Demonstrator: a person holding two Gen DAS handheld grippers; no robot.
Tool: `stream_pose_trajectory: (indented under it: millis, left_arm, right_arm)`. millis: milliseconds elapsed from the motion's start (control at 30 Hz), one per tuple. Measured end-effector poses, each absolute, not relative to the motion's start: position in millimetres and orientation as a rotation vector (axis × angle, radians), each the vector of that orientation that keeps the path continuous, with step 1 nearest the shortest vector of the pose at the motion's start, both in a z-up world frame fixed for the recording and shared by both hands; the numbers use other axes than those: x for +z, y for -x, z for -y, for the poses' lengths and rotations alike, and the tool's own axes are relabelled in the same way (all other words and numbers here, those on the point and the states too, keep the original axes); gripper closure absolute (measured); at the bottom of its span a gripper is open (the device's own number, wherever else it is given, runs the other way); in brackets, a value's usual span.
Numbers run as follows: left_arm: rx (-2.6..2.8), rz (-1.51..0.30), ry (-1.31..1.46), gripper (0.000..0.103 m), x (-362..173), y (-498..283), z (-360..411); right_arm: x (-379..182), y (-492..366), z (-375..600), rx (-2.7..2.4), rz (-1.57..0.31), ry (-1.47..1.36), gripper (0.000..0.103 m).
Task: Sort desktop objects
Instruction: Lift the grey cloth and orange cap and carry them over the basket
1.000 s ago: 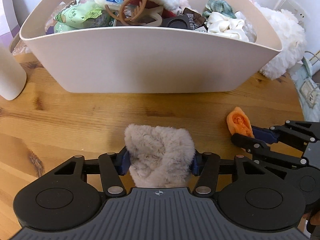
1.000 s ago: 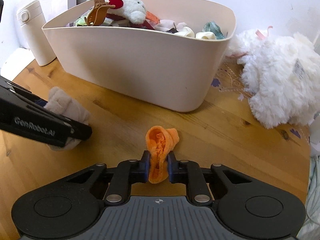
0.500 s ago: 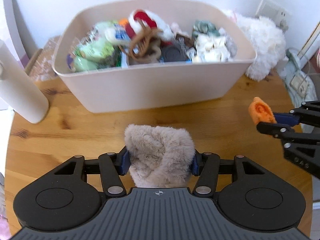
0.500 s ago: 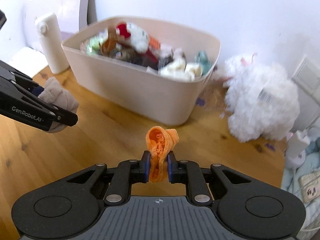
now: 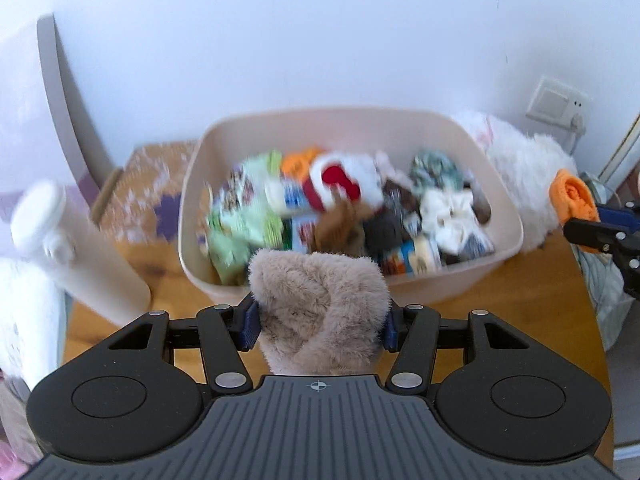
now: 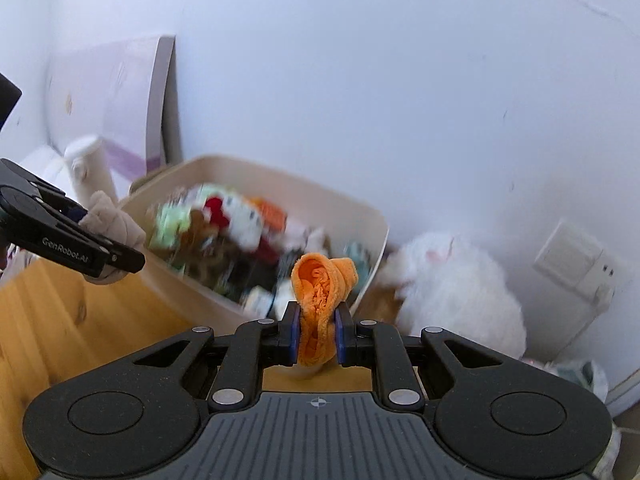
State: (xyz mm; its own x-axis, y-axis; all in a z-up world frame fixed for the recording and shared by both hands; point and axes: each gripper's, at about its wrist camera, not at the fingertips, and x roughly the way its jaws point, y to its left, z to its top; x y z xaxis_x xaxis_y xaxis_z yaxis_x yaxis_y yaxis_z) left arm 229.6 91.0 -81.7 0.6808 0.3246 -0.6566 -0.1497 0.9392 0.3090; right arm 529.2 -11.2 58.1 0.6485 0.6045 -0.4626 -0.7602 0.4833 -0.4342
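Note:
My left gripper [image 5: 318, 322] is shut on a beige fluffy item [image 5: 320, 300] and holds it in the air just in front of the cream bin [image 5: 508, 248]. The bin is full of mixed items, blurred here. My right gripper [image 6: 316, 336] is shut on an orange cloth item [image 6: 322, 292] and holds it above the bin's right end [image 6: 376, 252]. The orange item also shows at the right of the left wrist view [image 5: 572, 200]. The beige item and left gripper show at the left of the right wrist view [image 6: 108, 220].
A white bottle [image 5: 80, 256] stands on the wooden table [image 5: 520, 280] left of the bin. A white plush toy [image 6: 456, 296] lies right of the bin by the wall. A wall socket [image 5: 558, 104] is at the far right.
Both grippers have risen well above the table with their items still held, and the views now look down into the bin from higher up.

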Motion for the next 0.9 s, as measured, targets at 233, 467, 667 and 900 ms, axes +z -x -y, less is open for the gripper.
stream_pose_trajectory:
  millis: [233,467,667,900]
  left_arm:
    - [0.259,-0.717,-0.301,0.047,-57,-260,-84]
    - [0.268,-0.716,-0.329,0.047,-58,-287,-82]
    - [0.286,-0.745,-0.318,0.047,-66,-303,-84]
    - [0.291,-0.758,-0.311,0.046,-69,-314,-87]
  right_arm:
    - [79,-533,-10,0.841,-0.204,0.631,0.087]
    - [84,-546,-38,0.847,-0.219,0.592,0.087]
    - [73,-564,-61,0.840,-0.281,0.600,0.087]
    - [47,-588,-81,0.806,-0.388,0.601,0.087]
